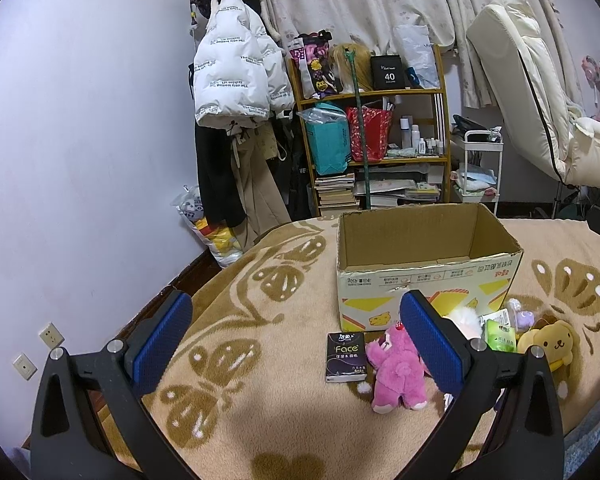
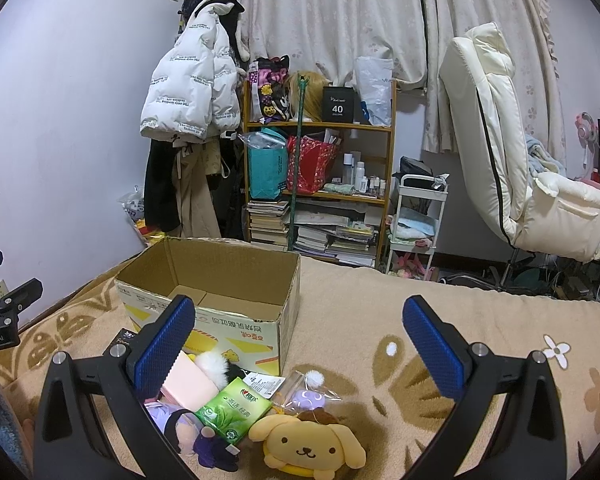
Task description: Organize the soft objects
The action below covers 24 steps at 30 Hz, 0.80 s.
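An open, empty cardboard box [image 1: 424, 280] stands on the beige blanket; it also shows in the right wrist view [image 2: 236, 320]. In front of it lie a pink plush bear [image 1: 398, 372], a black tissue pack [image 1: 346, 356], a green tissue pack [image 2: 234, 412], a yellow dog plush [image 2: 308, 446], a purple doll [image 2: 188, 428], a pink pack [image 2: 188, 380] and a white-and-black pompom [image 2: 216, 364]. My left gripper [image 1: 296, 344] is open and empty, hovering left of the bear. My right gripper [image 2: 300, 352] is open and empty above the pile.
The bed's blanket [image 2: 380, 320] stretches right of the box. Behind stand a cluttered wooden shelf [image 2: 320, 184], hanging coats [image 2: 188, 92], a white trolley [image 2: 416, 220] and a cream recliner [image 2: 500, 152]. The left bed edge drops beside the wall [image 1: 80, 160].
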Each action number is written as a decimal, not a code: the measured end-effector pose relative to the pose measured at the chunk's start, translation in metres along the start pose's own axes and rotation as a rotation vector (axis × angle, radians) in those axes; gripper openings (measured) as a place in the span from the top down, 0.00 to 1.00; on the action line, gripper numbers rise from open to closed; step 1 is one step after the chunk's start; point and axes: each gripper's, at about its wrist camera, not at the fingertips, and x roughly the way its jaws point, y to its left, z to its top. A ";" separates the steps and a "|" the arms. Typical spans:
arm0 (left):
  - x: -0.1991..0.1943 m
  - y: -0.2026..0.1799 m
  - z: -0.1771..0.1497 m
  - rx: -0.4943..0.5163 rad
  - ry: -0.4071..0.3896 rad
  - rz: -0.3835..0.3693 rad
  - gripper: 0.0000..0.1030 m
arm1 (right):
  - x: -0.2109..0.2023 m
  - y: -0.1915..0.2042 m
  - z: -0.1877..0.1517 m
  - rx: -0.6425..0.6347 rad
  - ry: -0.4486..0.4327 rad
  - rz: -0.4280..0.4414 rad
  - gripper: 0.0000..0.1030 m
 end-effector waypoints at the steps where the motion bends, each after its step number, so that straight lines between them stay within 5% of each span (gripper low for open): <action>1: 0.000 0.000 0.000 0.001 0.000 0.001 0.01 | 0.000 0.000 0.000 0.000 0.001 0.001 0.00; 24: 0.001 0.000 0.000 0.003 0.002 0.000 0.01 | 0.001 -0.001 0.001 -0.001 0.001 0.000 0.00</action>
